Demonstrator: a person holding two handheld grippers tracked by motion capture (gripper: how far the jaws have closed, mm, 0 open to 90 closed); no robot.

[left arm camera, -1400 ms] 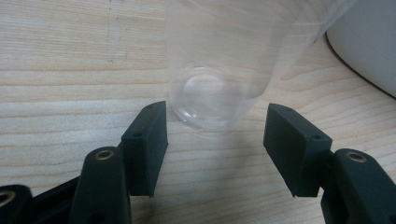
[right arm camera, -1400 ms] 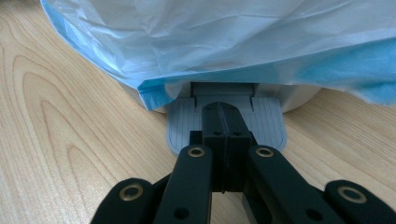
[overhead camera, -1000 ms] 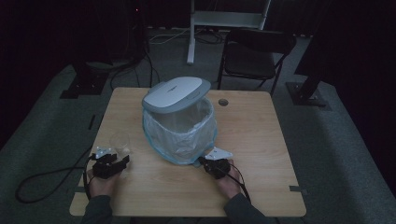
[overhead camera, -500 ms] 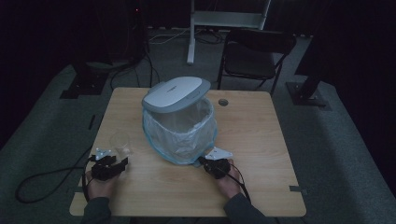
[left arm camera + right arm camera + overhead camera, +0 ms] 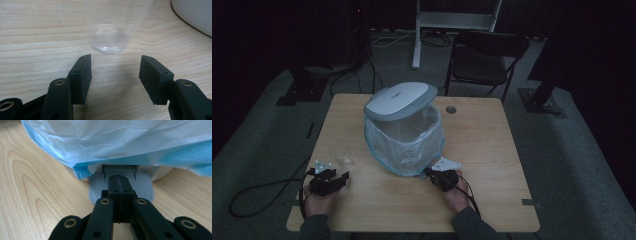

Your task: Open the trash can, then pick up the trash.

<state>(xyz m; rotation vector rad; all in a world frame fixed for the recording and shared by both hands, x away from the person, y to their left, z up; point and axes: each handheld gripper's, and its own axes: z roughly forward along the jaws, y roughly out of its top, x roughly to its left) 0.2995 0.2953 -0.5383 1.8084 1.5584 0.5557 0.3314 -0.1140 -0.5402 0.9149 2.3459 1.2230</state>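
Wooden tabletop [image 5: 492, 150] carries a pedal bin [image 5: 404, 132] at its middle, lined with a pale blue bag [image 5: 120, 142], grey lid [image 5: 399, 100] tilted up at the far side. The lid is raised because the right gripper [image 5: 119, 185], jaws pressed together with nothing between them, pushes down on the grey ribbed foot pedal [image 5: 97, 190] at the bin's near base; same as a second ago, no shift there. Clear plastic cup [image 5: 342, 154] stands upright on the tabletop left of the bin, near edge side. Change: a second ago the cup sat at the left gripper [image 5: 331, 181]; now it stands free, just beyond the tips. In the left gripper view the jaws are spread wide, having just narrowed slightly, the cup [image 5: 110, 35] ahead of them and untouched. Judgement: the bin is held open for a drop-in, but the cup is released, so a fresh grasp is needed before it goes in.
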